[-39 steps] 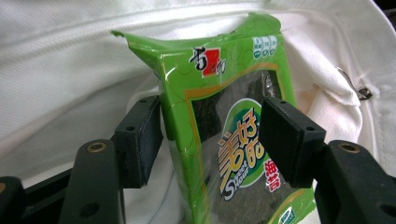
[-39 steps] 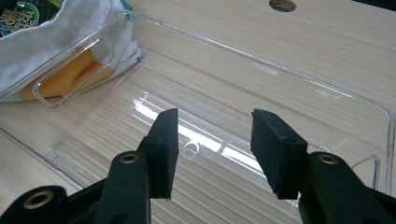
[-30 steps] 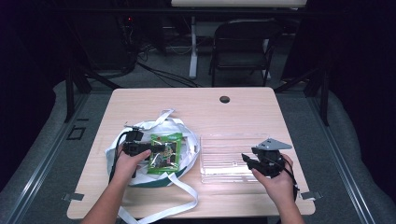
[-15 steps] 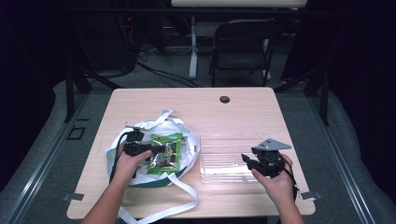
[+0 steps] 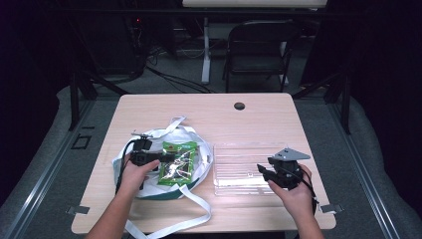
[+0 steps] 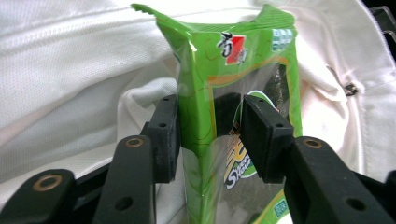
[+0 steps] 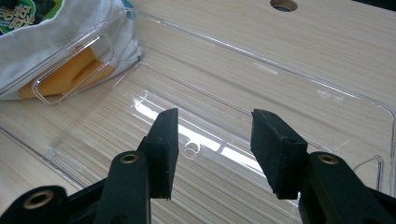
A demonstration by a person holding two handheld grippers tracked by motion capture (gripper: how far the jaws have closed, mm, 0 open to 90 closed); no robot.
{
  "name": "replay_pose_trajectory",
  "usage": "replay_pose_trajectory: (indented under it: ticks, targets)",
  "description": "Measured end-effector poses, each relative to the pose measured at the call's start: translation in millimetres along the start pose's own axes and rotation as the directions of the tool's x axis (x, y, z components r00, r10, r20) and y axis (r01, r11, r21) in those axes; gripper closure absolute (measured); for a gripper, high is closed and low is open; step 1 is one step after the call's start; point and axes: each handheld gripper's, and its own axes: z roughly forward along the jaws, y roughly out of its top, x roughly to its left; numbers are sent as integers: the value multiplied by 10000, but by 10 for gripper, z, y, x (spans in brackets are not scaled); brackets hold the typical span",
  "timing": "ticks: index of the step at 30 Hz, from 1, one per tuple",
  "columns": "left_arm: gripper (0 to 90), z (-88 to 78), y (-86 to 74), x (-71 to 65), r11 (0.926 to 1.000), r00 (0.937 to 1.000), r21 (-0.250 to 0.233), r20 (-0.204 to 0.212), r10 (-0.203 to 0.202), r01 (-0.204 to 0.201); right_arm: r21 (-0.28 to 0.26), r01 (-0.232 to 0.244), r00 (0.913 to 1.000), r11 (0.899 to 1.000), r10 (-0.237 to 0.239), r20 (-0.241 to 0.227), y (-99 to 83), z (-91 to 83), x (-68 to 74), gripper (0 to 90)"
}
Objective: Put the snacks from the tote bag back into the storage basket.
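pinching the green snack bag (image 6: 233, 140) between its jaws, the left gripper (image 6: 210, 135) holds it over the white cloth bag (image 5: 199, 149) on the table (image 5: 209, 107). the right gripper (image 7: 212, 149) is spread wide with nothing in it, above the clear plastic tray (image 5: 239, 174).

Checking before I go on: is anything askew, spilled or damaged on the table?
Nothing spilled or damaged. The green snack packet stands on edge between the left gripper jaws, over the white cloth bag. The clear tray lies flat and empty beneath the open right gripper.
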Motion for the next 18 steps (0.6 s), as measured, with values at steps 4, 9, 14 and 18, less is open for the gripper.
replay_pose_trajectory:
  ticks: [4, 9, 14, 18]
  targets:
    - [633, -45, 16, -5, 10000, 9998, -39, 174, 71, -70, -34, -2, 10000, 10000, 2, 8, -3, 4, -5, 520]
    - [670, -95, 34, -2, 9999, 9992, -1, 379, 144, -144, -96, -1, 10000, 10000, 1, 17, -6, 5, -7, 520]
    - [694, -132, 52, -1, 9997, 9985, 64, 502, 232, -235, -69, -36, 10000, 10000, 36, 32, -9, 6, -8, 520]
    - [707, -151, 53, 8, 9997, 9981, 66, 578, 212, -216, -66, -43, 10000, 10000, 44, 34, -11, 6, -10, 520]
